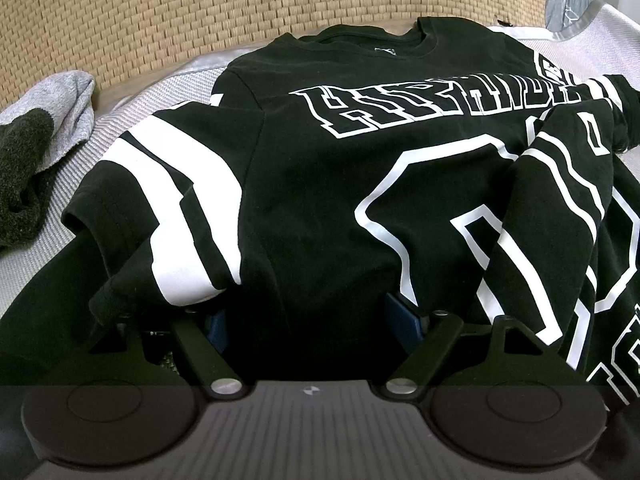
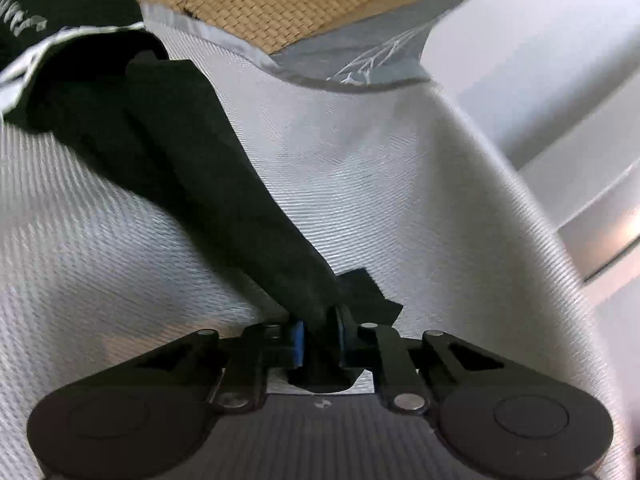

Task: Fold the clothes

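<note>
Grey sock: seen at the far left on the pale woven cover, well apart from the shirt; it is not held by either tool.

Black T-shirt: laid front-up on the cover with its collar at the far side and the white lettering showing. The left sleeve, with its white stripes, is draped inward over the body, and on the right a panel of the shirt is turned over onto the chest, so a fold is judged to be under way.

Left gripper: placed at the near hem of the shirt, with fabric lying over and between the fingers. The blue pads are seen set wide apart, so the jaws are spread and nothing is pinched. It is probably positioned there to take the hem.

Right gripper: pressed together on a strip of the black T-shirt, which runs taut from the jaws up to the far left, where the rest of the garment lies. The pull is judged to keep that edge straight while it is carried across.

Cover under the right gripper: seen bare to the right of the pinched strip, with a woven mat beyond its far edge.

Stage: partly folded; how much remains cannot be told.
</note>
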The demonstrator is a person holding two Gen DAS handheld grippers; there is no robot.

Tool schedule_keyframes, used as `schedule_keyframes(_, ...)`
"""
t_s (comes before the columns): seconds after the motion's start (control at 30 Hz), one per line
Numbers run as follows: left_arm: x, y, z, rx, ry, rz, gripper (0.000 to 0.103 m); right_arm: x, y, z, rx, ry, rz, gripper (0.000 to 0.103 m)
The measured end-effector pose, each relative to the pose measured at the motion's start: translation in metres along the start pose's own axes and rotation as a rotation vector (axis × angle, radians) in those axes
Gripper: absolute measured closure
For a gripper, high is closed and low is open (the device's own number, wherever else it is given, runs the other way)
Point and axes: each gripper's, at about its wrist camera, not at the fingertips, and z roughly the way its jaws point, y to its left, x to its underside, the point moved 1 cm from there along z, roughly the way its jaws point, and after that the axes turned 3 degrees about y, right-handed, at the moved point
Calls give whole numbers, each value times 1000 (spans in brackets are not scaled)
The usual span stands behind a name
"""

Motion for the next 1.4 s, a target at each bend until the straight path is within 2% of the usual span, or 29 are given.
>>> schedule_keyframes(0.1, 0, 0, 0, 1, -1, 2, 24, -7, -21, -12, 65, -32, -102, 87)
schedule_keyframes(0.3, 0, 1, 1, 2, -6, 4, 24, -26, -51, -35, 96, -38, -197, 86)
schedule_keyframes(0.47, 0, 1, 0, 2, -6, 6, 24, -20, -52, -12, -92, 151, -115, 84)
schedule_keyframes(0.57, 1, -1, -7, 0, -4, 7, 24, -15, -51, -6, -159, 185, -51, 77)
schedule_keyframes(0.6, 1, -1, -9, -1, -3, 7, 24, -13, -51, -9, -174, 184, -39, 70)
schedule_keyframes(0.67, 1, -2, -13, -2, -1, 8, 24, -14, -54, -18, -200, 164, -15, 60)
schedule_keyframes(0.83, 2, -4, -24, -6, 2, 9, 27, -28, -60, -71, -207, 50, 3, 50)
schedule_keyframes(1.0, 4, -7, -37, -10, -7, 10, 28, -52, -44, -122, -252, -67, 29, 50)
schedule_keyframes(1.07, 5, -8, -44, -13, -20, 10, 28, -64, -35, -131, -319, -110, 77, 50)
schedule_keyframes(1.2, 1, -8, -53, -2, -48, -15, 28, -94, 9, -143, -488, -176, 158, 50)
schedule_keyframes(1.4, -33, -7, -79, -8, -163, 3, 27, -146, 75, -139, -581, -275, 109, 50)
